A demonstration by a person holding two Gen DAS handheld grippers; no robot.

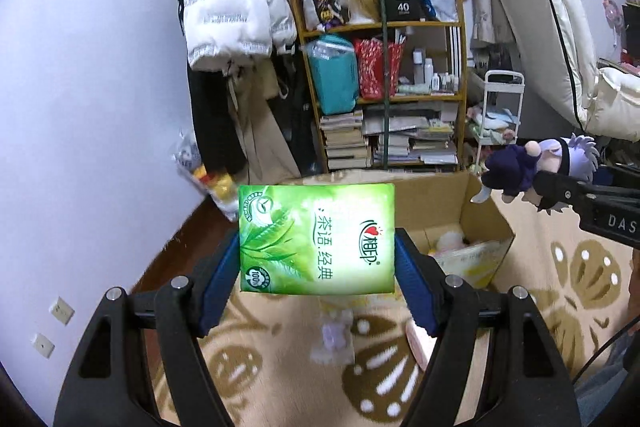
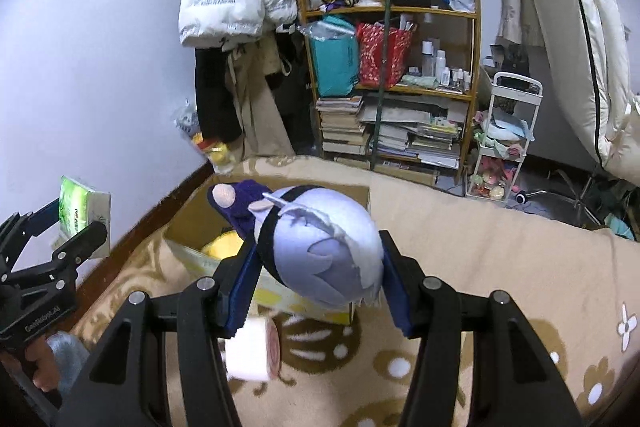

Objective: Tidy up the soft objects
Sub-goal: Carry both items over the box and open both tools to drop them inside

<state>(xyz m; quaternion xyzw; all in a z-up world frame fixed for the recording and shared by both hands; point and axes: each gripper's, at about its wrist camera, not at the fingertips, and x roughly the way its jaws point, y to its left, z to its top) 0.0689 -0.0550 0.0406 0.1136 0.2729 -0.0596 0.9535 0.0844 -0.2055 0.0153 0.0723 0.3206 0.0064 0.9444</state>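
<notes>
left gripper [image 1: 317, 269] clamps green tissue pack [image 1: 316, 239] above cardboard box [image 1: 486, 223]; right gripper [image 2: 318, 277] grips plush doll [image 2: 320, 247] by head, over patterned rug [image 2: 500, 267].

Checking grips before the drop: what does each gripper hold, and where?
Left gripper: green tissue pack, by its two short sides. Right gripper: plush doll, by its head.

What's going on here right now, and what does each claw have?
A person is tidying soft things with two handheld claws. The left claw grips a green tissue pack; the right claw grips a plush doll by its pale head. Both are held up near the open cardboard box on the patterned rug. A tissue roll lies on the rug.
</notes>
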